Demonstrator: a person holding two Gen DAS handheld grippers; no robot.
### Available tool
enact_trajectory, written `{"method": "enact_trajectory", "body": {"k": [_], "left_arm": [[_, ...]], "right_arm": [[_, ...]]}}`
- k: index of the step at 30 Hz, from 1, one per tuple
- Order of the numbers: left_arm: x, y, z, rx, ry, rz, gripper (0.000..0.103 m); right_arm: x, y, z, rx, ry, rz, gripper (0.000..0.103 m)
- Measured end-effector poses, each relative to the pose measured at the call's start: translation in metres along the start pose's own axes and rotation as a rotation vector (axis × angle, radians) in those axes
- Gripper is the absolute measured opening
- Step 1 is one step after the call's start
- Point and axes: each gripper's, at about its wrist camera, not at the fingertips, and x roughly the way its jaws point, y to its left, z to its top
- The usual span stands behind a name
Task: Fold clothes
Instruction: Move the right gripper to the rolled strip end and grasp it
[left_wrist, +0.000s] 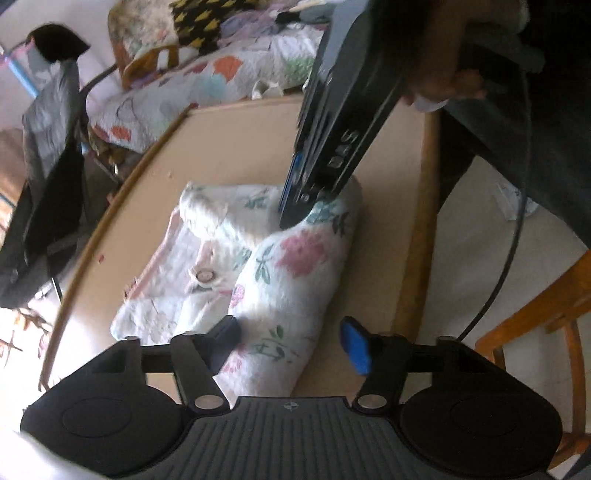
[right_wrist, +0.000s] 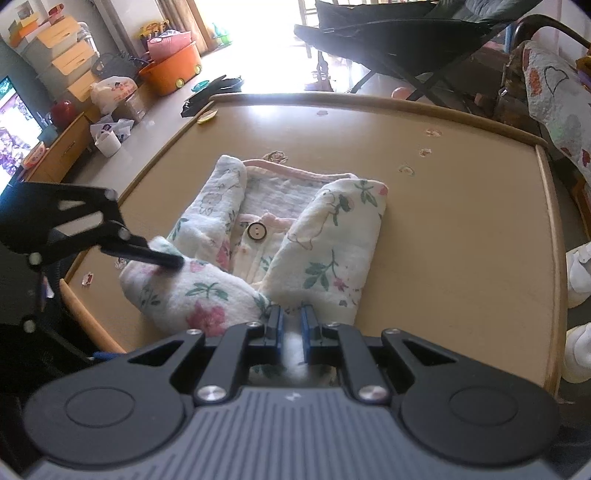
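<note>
A white floral baby garment (left_wrist: 295, 258) (right_wrist: 332, 236) with pink trim and a round button (right_wrist: 257, 232) lies on the tan table (right_wrist: 461, 240), both sleeves folded in over its front. My right gripper (right_wrist: 291, 321) is shut on the cloth at the garment's near edge, where the two sleeves meet. In the left wrist view its tip (left_wrist: 295, 212) presses down on the fabric. My left gripper (left_wrist: 290, 343) is open around the end of one folded sleeve. Its black finger (right_wrist: 166, 260) touches the cloth, and the blue pad (left_wrist: 354, 347) stands apart from it over the table.
The table has a raised wooden rim (left_wrist: 421, 221). A quilt-covered sofa (left_wrist: 207, 81) and a black folding chair (right_wrist: 406, 37) stand beyond it. A wooden chair (left_wrist: 535, 332) is beside it. An orange tub (right_wrist: 173, 70) and boxes sit on the floor at left. A hand (left_wrist: 443, 74) holds the right gripper.
</note>
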Motion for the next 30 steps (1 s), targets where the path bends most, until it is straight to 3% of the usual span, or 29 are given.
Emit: {"method": "enact_trajectory", "body": {"k": [6,9,11,18,21,30], "left_arm": [[0.011,0.013,-0.020,-0.156,-0.030,-0.071,0.054],[0.021,0.011,-0.024,-0.161,-0.030,-0.087,0.054],[0.023,0.009,-0.025,-0.157,-0.021,-0.094,0.054],[0.020,0.008,-0.028,-0.169,-0.017,-0.110,0.054],[0.020,0.009,-0.028,-0.176,-0.017,-0.116,0.054],[0.019,0.014,-0.026,-0.178,-0.018,-0.128,0.054]], "right_arm": [[-0.010,0.003,0.002,-0.112,-0.013,0.000,0.016],[-0.024,0.008,0.001,-0.237,-0.049,0.002,0.027],[-0.037,0.015,-0.001,-0.357,-0.079,0.004,0.037],[-0.065,0.065,-0.014,-0.842,-0.108,-0.002,0.043],[-0.060,0.085,-0.025,-1.029,-0.075,-0.010,0.046],[-0.042,0.104,-0.038,-1.179,-0.012,0.021,0.048]]}}
